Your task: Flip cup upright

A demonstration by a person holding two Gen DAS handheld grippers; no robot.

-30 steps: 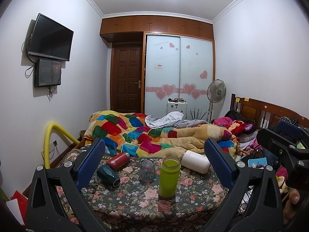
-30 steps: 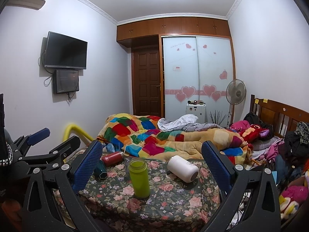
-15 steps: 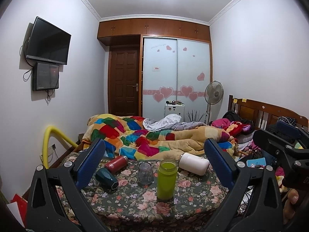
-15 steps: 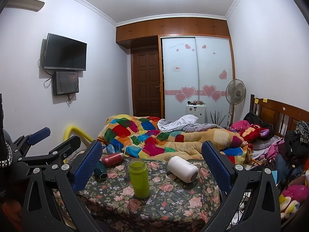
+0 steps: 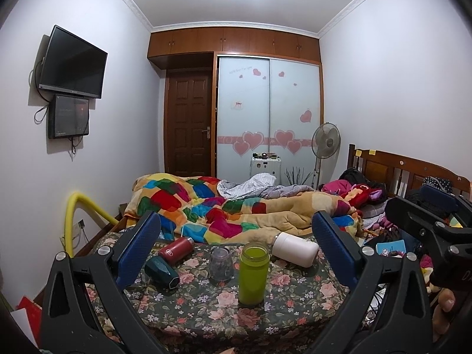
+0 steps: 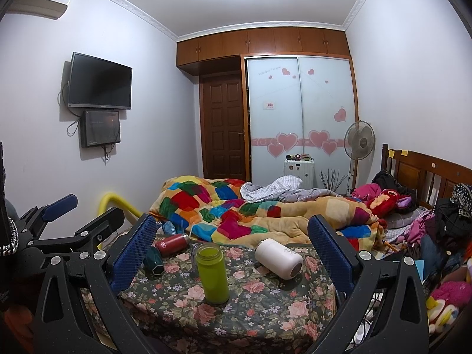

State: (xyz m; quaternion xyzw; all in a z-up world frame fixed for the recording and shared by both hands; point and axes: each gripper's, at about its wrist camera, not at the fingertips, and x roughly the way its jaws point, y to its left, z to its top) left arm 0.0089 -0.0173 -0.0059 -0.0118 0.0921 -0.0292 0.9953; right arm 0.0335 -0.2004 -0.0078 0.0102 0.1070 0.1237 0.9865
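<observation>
Several cups sit on a floral-cloth table. A green cup stands upright near the middle; it also shows in the right wrist view. A white cup lies on its side at the back right, also in the right wrist view. A red cup and a dark teal cup lie on their sides at the left. A clear glass stands mouth down behind the green cup. My left gripper and right gripper are open, empty, held back from the table.
A bed with a patchwork quilt runs right behind the table. A yellow padded rail stands at the left. Clothes and toys pile up at the right. The table's front edge is close below the grippers.
The left wrist view has tilted upward, so the table and cups sit lower in frame. The right gripper has barely moved. No cup has moved.
</observation>
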